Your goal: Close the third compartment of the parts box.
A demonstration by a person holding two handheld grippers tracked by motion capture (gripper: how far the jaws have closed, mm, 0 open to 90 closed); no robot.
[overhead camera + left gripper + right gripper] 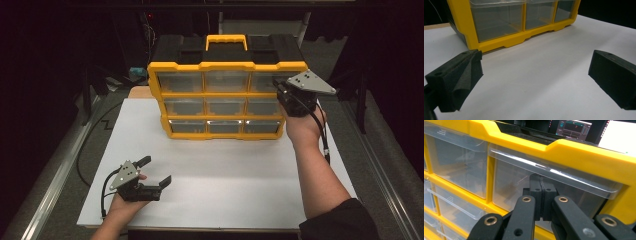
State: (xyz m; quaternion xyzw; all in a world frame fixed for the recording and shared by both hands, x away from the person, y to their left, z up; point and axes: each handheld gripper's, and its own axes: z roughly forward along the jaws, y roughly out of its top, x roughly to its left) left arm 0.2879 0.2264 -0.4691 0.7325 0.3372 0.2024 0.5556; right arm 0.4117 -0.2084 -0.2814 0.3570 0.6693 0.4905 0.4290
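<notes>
The yellow plastic organiser with 9 clear drawers (226, 100) stands upright at the far side of the white surface (225, 175); the right gripper (541, 195), fingers pressed together on nothing, sits against the top-right clear drawer (524, 185) just under its lip; the step looks like opening it, which likely calls for hooking the lip and pulling back; the left gripper (156, 170) rests wide open on the surface, well apart.

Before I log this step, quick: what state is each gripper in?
Left gripper: open, holding nothing.
Right gripper: shut, pads together at the top right drawer, nothing gripped.
</notes>
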